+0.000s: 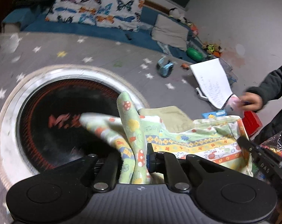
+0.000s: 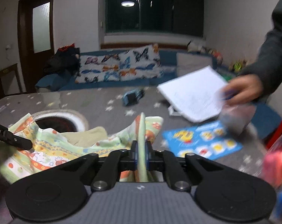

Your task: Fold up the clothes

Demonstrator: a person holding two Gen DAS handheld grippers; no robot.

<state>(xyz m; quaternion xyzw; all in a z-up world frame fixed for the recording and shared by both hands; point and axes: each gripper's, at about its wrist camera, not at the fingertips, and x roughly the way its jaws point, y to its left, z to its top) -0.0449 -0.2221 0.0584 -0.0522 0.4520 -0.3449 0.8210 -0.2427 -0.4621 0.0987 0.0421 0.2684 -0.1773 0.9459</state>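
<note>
On the grey star-print desk (image 1: 96,50), at 6 o'clock in both wrist views, lies the patterned green garment (image 1: 187,136). Left tool (image 1: 135,158) is clamped on 1 raised fold; right tool (image 2: 141,155) pinches another fold. At 3 o'clock, a bare hand (image 2: 247,89) holds a white paper (image 2: 193,93).

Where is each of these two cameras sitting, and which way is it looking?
Left wrist: rides the left gripper, tilted down at the star-print cover and round heater; its fingers clamp the patterned garment.
Right wrist: rides the right gripper, facing level across the room toward the dark window; its fingers clamp the garment's edge.
Shared: garment, butterfly pillow, a bystander's hand with paper, and each other's gripper.
</note>
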